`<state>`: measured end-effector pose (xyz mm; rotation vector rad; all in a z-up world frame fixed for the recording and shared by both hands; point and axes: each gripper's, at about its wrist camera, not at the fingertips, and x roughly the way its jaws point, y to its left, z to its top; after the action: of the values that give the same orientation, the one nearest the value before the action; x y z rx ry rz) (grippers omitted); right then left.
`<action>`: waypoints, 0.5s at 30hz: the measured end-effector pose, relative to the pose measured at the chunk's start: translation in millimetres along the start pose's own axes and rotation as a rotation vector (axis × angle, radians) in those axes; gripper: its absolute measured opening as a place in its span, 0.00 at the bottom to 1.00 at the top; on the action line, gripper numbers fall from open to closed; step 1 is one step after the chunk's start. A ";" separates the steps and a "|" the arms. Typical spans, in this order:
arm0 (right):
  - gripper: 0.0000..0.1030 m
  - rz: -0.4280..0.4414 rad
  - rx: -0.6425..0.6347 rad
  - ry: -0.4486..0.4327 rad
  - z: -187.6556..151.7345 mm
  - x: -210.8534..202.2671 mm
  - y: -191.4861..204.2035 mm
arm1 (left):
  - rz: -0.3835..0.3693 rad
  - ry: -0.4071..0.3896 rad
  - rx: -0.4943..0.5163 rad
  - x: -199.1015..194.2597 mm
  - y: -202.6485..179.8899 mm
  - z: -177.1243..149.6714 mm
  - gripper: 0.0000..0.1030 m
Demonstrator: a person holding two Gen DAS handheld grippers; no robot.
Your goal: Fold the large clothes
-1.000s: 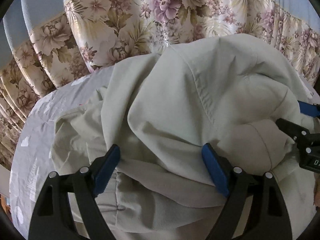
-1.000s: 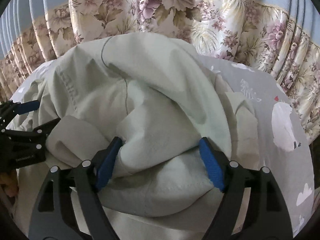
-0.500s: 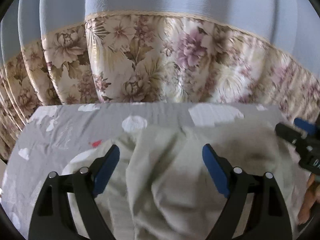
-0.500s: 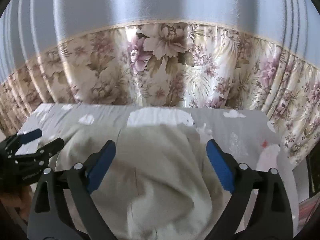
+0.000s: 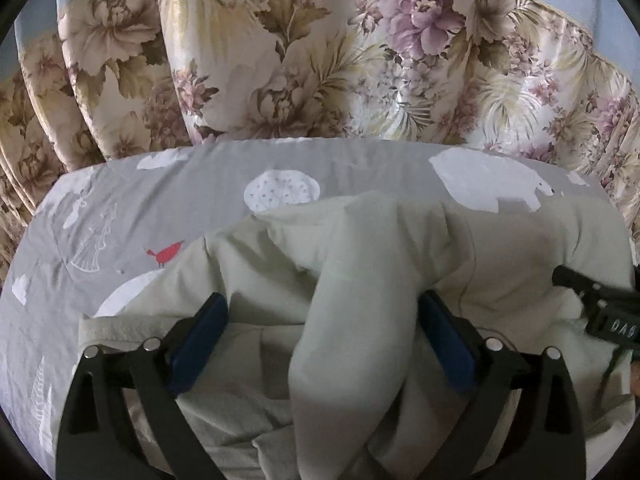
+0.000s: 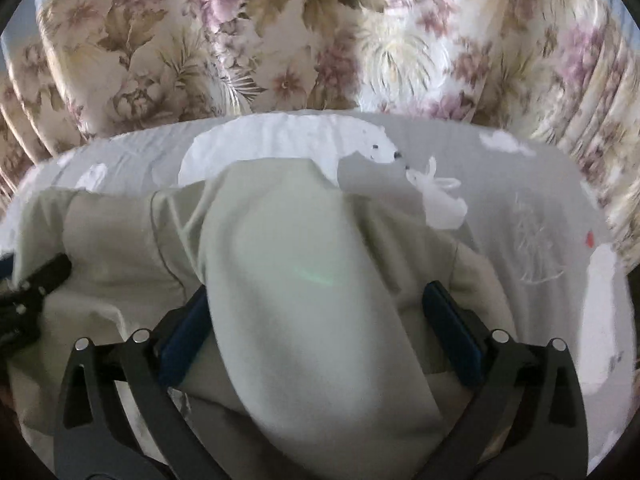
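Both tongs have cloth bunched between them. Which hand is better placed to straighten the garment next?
Left, tentatively. The left tongs sit beside the garment's visible hem edge, an easy grab. The right tongs face only a smooth bulge.

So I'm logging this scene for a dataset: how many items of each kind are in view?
Garment: 1
Bedsheet: 1
Curtain: 1
Grippers, left gripper and right gripper: 2
Total: 5

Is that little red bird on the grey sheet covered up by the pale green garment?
No, the red bird shows in full on the grey sheet, just left of the edge of the pale green garment.
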<state>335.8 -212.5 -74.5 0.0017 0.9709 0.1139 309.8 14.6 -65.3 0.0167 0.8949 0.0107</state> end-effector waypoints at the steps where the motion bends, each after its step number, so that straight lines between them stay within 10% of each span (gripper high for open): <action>1: 0.97 -0.003 -0.008 0.000 0.4 -0.3 1.1 | 0.005 -0.005 0.006 -0.6 -1.2 0.0 0.94; 15: 0.97 -0.079 -0.088 -0.215 -63.3 -139.7 -30.1 | 0.034 -0.186 0.123 -148.3 33.9 -63.2 0.94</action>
<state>208.5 -259.2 3.2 -0.1038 0.7496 0.0817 167.7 46.6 11.4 0.1452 0.7085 -0.0135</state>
